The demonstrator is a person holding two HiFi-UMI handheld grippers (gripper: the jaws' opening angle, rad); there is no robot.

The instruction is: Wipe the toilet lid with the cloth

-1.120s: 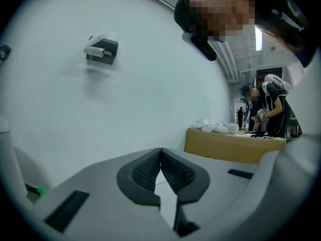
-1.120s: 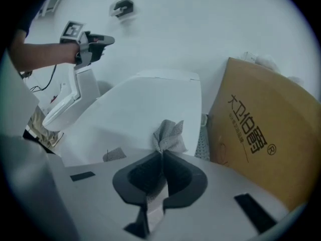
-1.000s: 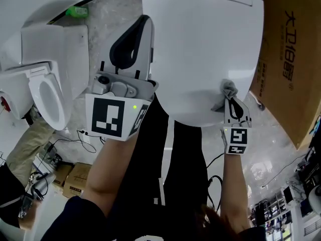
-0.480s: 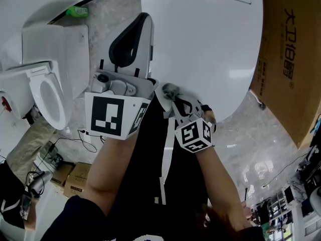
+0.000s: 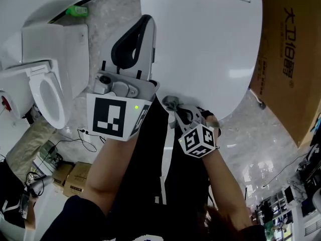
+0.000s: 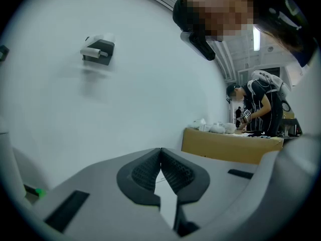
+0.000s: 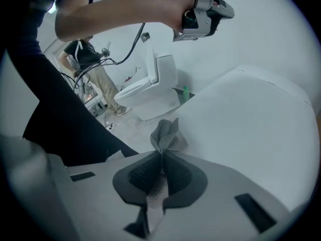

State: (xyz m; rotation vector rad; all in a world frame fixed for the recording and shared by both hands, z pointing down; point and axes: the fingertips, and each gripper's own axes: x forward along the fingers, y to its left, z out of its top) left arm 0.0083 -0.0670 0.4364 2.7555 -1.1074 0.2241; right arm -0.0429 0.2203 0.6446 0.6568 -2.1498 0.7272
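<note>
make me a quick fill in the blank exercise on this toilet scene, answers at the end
1. The right gripper is shut on a cloth of ____ colour.
2. The left gripper has its jaws shut and holds ____.
3. In the head view, the cardboard box stands to the ____ of the toilet lid.
4. The small bottle on the floor is ____ in colour.

Missing words: grey; nothing; right; green
</note>
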